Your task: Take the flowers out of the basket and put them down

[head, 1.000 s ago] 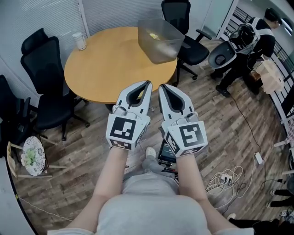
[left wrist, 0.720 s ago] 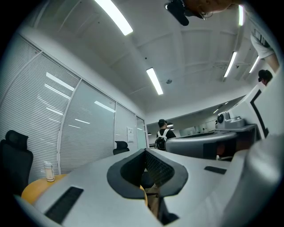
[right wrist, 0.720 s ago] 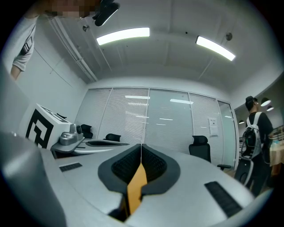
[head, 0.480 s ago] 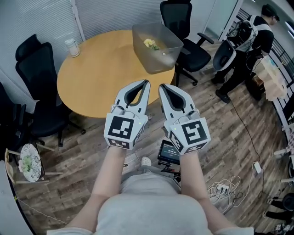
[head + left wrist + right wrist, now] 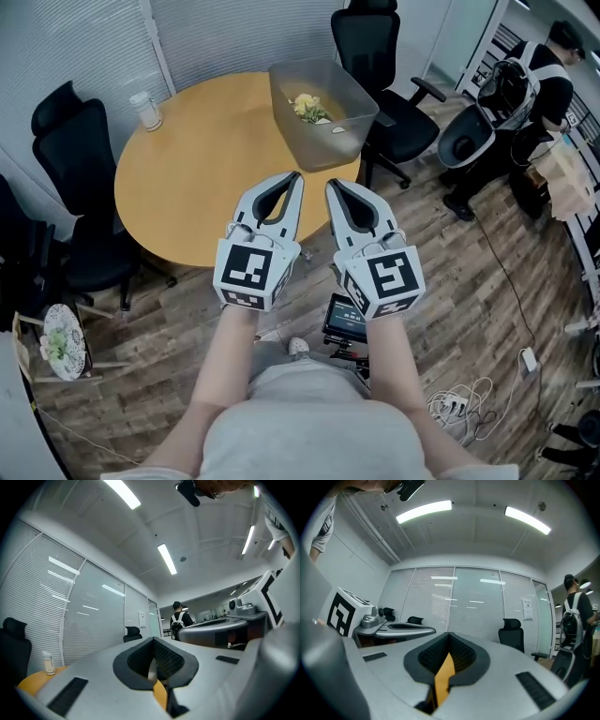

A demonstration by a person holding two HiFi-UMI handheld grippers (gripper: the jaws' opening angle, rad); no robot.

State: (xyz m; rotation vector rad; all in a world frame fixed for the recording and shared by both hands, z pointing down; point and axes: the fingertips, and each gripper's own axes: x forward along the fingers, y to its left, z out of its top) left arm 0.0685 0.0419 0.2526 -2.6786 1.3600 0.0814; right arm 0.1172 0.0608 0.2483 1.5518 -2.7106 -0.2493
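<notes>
Held the jaws of the left gripper (image 5: 296,178) and of the right gripper (image 5: 332,186) pressed together, pinching nothing; glimpsed only a sliver of orange bench (image 5: 202,159) through the slot behind each set of tips. Held the pair side by side and roughly level, tips aimed toward the basket (image 5: 317,142) but short of it, about at the bench edge on the basket's near side. Judged this an approach posture: shut and tucked close together, with spreading needed before any grasp. Found the flowers (image 5: 307,106), a yellow bloom with green leaves, lying low inside the basket, untouched, so no part of the task done yet. Found the basket itself, a translucent tub, set at the rim of the bench, probably for easy reach from the floor beside it. Noted wide bare wood to the left of the basket, a likely spot for setting the flowers down. Spotted a small cup (image 5: 145,110) far left of the basket, a black chair (image 5: 375,42) just behind it, and a person (image 5: 530,80) well to its right, clear of the work.
</notes>
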